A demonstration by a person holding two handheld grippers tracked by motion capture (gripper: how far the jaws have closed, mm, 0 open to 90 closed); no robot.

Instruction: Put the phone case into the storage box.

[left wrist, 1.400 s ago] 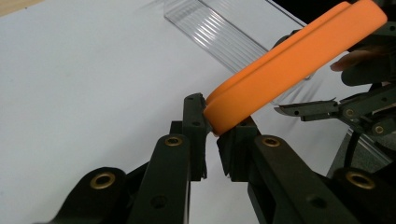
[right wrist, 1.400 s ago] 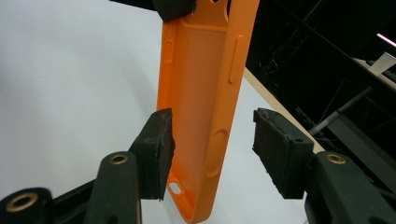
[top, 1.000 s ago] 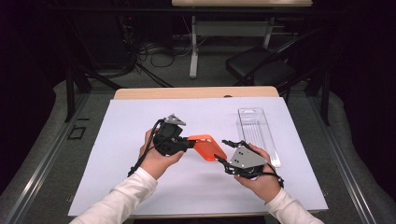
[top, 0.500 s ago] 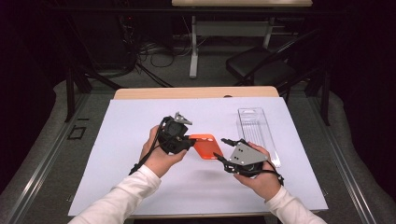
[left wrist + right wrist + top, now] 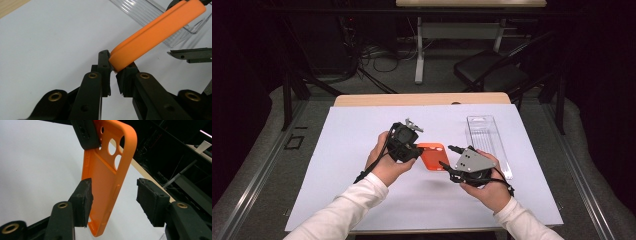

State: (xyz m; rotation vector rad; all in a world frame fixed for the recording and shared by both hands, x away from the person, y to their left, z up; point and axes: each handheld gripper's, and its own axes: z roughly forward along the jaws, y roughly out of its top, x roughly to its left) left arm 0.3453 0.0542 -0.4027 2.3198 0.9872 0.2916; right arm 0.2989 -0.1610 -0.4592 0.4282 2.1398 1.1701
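Observation:
An orange phone case (image 5: 432, 155) hangs above the white sheet between my two grippers. My left gripper (image 5: 418, 150) is shut on one end of it; in the left gripper view the pads pinch the case's edge (image 5: 155, 32) at my left gripper's tips (image 5: 113, 68). My right gripper (image 5: 446, 156) straddles the other end, and its jaws have just been opening a little with the case between them. In the right gripper view the case (image 5: 110, 182) stands between my right gripper's pads (image 5: 113, 192), and the right pad is clear of it.
A clear plastic tray (image 5: 489, 142) lies on the white sheet (image 5: 352, 150) at the right, just beyond the right hand. The sheet covers a wooden table (image 5: 422, 99). A dark chair (image 5: 492, 75) and cables sit on the floor behind.
The case and both hands have stayed almost where they were. The left gripper keeps its hold on the case.

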